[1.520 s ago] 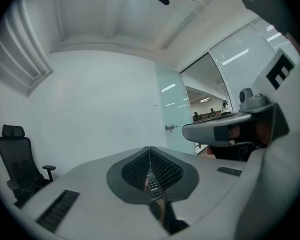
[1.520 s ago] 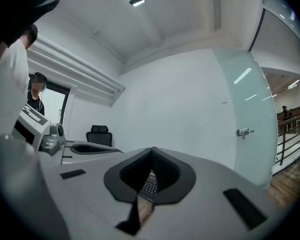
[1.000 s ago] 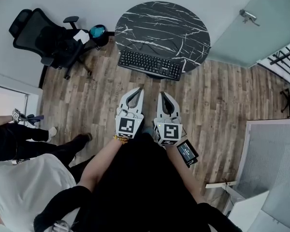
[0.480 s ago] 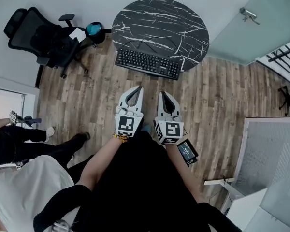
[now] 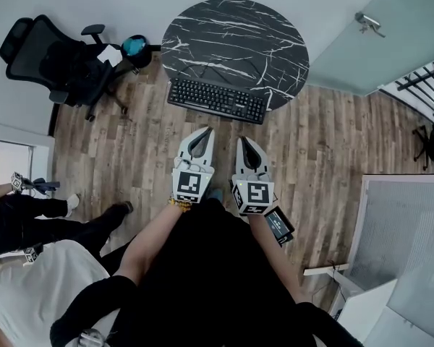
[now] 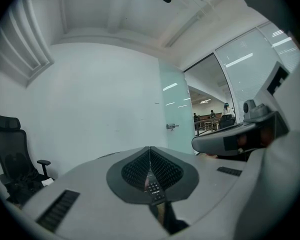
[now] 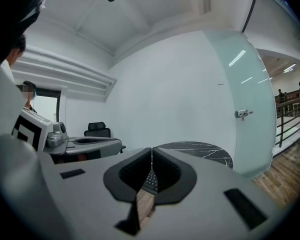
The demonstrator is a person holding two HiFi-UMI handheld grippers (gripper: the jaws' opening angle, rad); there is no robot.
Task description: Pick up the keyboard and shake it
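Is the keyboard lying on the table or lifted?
Lying flat: the keyboard rests at the table's near edge; left gripper and right gripper, shut, are short of it.

Bench (image 5: 235, 42) top, 12 o'clock: black stone-look with white veins, smooth, slight sheen. Keyboard (image 5: 217, 100): matt black plastic. Floor (image 5: 325, 150): grey-brown wood-grain planks, matt. Left tool (image 5: 206, 131) and right tool (image 5: 244, 139): pale grey matt plastic shells (inner pads (image 6: 137, 170) dark, finely ribbed). Chair (image 5: 54, 60), 10 o'clock: black, cloth-like.
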